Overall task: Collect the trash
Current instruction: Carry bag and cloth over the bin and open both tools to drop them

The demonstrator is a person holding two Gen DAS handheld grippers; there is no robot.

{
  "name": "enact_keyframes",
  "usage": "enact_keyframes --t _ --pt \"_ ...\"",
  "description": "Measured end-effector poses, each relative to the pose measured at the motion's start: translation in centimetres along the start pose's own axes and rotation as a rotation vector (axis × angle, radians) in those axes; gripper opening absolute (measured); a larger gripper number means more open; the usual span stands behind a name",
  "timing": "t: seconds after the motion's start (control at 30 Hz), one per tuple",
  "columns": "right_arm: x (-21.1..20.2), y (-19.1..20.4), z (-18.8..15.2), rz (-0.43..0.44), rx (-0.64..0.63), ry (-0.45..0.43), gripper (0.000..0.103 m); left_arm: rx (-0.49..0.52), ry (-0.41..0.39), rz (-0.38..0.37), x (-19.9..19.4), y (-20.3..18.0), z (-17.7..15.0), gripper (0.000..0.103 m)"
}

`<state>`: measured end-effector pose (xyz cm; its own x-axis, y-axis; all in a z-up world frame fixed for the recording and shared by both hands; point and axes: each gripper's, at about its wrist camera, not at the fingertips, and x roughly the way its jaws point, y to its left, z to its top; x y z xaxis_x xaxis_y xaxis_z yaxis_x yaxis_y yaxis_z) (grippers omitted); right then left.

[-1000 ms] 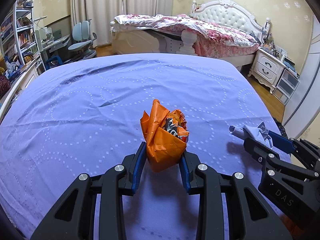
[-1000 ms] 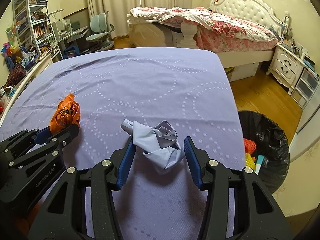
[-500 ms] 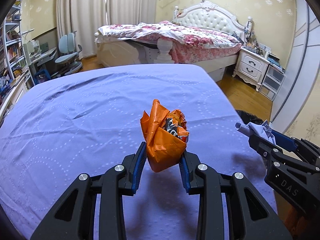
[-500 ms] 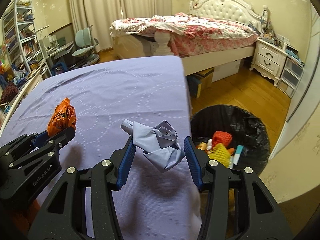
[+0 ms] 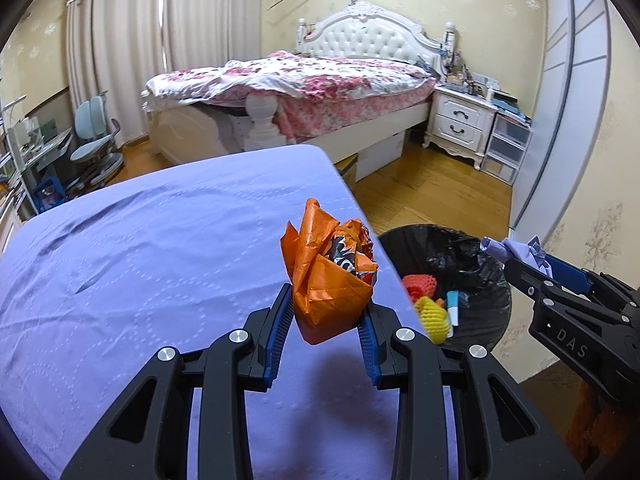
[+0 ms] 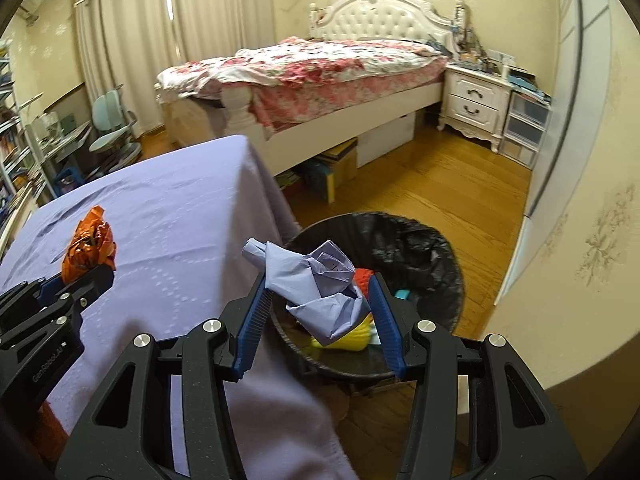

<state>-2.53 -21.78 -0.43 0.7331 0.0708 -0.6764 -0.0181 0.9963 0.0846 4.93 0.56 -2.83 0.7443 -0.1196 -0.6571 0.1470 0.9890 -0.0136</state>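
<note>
Left tongs point(image 5: 326, 320) clamp an orange wrapper point(image 5: 328, 280) standing upright; right tongs point(image 6: 318, 312) clamp crumpled lilac paper point(image 6: 316, 288), its rolled end pointing up-left.

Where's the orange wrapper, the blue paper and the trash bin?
Orange wrapper point(image 5: 328, 292): left wrist view, on its front fold.
Blue paper point(image 6: 316, 288): right wrist view, on its crumpled middle.
Trash bin point(image 6: 420, 240): right wrist view, on its black liner.
</note>
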Motion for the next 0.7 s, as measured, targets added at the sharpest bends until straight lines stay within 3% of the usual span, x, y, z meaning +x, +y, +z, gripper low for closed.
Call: enact_keyframes --t 0.43,0.7 --pt "2.3 -6.9 1.7 -0.070 0.074 -0.008 0.049 0.078 0.006 -0.054 3.6 -5.3 2.3 0.033" --pt "3.8 -8.7 2.5 -0.068 0.090 0.002 0.049 0.104 0.028 -0.054 5.7 -6.8 3.0 0.033"
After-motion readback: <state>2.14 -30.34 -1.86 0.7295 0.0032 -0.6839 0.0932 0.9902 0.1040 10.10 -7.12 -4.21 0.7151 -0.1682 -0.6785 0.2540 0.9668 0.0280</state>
